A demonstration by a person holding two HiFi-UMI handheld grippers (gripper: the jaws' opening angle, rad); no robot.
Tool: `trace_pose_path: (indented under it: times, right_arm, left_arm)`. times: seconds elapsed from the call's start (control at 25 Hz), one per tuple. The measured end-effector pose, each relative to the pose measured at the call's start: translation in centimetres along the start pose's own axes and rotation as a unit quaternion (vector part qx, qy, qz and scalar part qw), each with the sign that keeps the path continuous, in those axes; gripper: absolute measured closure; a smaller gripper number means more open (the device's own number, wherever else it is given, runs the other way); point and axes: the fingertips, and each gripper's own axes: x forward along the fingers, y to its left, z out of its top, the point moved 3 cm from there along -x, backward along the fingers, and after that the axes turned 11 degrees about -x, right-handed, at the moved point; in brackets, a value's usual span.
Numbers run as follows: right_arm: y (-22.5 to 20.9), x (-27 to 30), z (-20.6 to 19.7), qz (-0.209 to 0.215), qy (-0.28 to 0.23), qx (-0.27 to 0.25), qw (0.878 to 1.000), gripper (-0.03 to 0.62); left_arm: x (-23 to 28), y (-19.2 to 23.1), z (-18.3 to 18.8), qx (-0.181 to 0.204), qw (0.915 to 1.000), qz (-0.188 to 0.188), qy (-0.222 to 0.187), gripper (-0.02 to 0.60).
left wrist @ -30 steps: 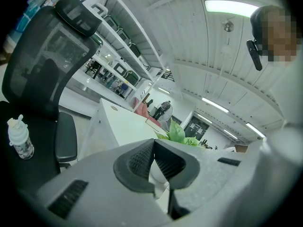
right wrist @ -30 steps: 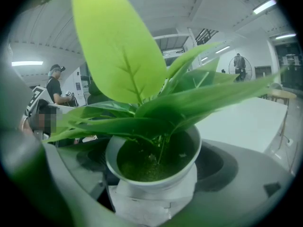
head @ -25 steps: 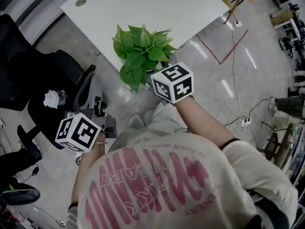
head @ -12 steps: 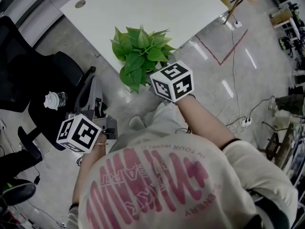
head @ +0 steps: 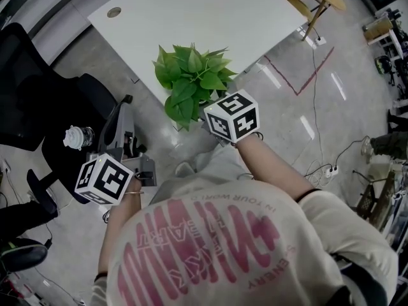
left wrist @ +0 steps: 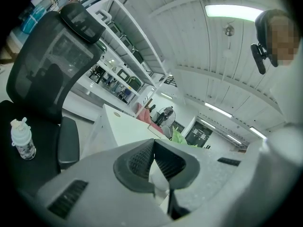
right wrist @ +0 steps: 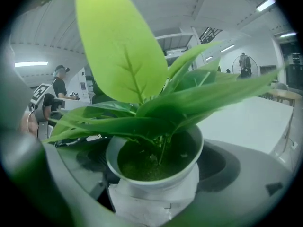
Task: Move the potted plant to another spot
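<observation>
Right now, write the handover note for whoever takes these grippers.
Left gripper: shut, empty, held low beside the office chair.
Right gripper: shut on the white pot of the potted plant, plant upright.
The plant is by the near corner of the white table; I cannot tell whether it is lifted or resting.
Done: pot gripped.
Left: carry it to the new spot, set it down, open the jaws.

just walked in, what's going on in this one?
A person holds a gripper in each hand. The right claw is shut on the white pot of the potted plant, holding it by the near edge of the white table. The left claw is shut and empty, beside the office chair with a bottle on its seat.
</observation>
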Motion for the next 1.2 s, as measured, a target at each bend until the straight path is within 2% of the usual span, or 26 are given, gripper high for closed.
trace_pose_path:
  times: [0.36, 0.56, 0.8, 1.08, 1.2]
  right_arm:
    - [-0.1, -0.2, 0.6, 0.002, -0.017, 0.013, 1.000, 0.046]
    - [-0.1, -0.4, 0.7, -0.006, -0.017, -0.003, 1.000, 0.046]
    - [-0.5, -1.7, 0.5, -0.018, -0.012, 0.002, 1.000, 0.046]
    - [-1.0, -4.3, 0.1, -0.043, -0.018, 0.030, 0.998, 0.046]
    - [-1.5, -5.8, 0.0, -0.069, -0.023, 0.024, 0.997, 0.046]
  left_arm:
    - [-0.1, -0.1, 0.3, 0.000, 1.0000, 0.004, -0.004, 0.578]
    - [0.1, -0.3, 0.3, 0.006, 1.0000, -0.005, 0.000, 0.578]
    - [0.3, -1.1, 0.6, 0.010, 0.9998, -0.016, 0.004, 0.578]
    - [0.9, -2.7, 0.6, 0.015, 0.9989, -0.044, 0.010, 0.578]
    - [1.5, -3.6, 0.2, 0.017, 0.9979, -0.061, 0.018, 0.578]
